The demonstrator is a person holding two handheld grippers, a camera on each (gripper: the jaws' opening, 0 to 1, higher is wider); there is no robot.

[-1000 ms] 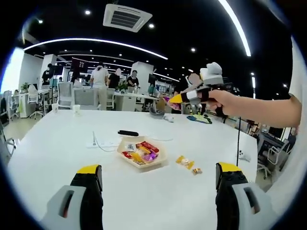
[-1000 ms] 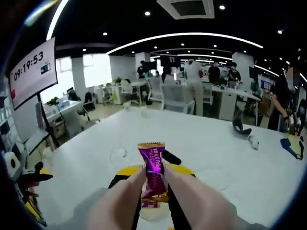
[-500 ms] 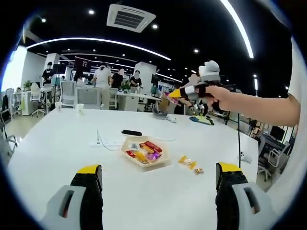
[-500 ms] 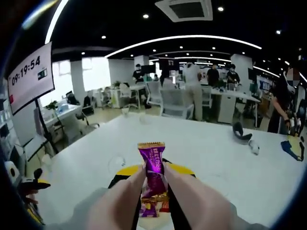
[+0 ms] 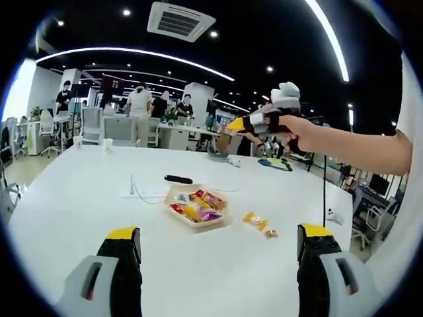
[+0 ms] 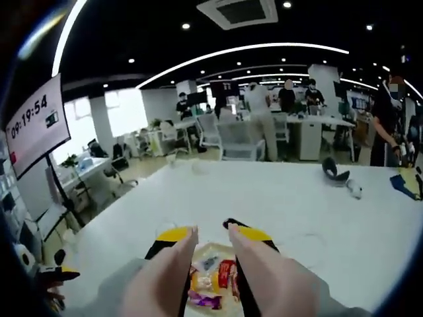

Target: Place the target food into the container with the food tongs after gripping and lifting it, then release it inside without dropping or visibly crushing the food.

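Hovering over container point(image 6: 210, 281) at frame bottom: tongs point(image 6: 210, 254) parted, empty. Left gripper point(image 5: 218, 254) wide open, empty. Wrapped candies point(image 5: 258, 224) light, crinkly, slippery; pinch mid-wrapper.

A white table point(image 5: 73, 198) is seen carrying a pale cream container point(image 5: 196, 210) heaped with red, yellow and purple wrapped sweets point(image 5: 198, 205). Just beside the container, two yellow-wrapped pieces point(image 5: 254, 221) are laid on the white surface, and a black bar-shaped object point(image 5: 178, 179) is set on its far side. The left gripper point(image 5: 215, 254) is marked by yellow tips on black fingers with grey bodies. Above the container, the right gripper point(image 6: 206, 231) is shown with yellow-capped black jaws and pinkish tong arms point(image 6: 264, 277). A white screen with black digits point(image 6: 36, 122) is hung beyond the table.
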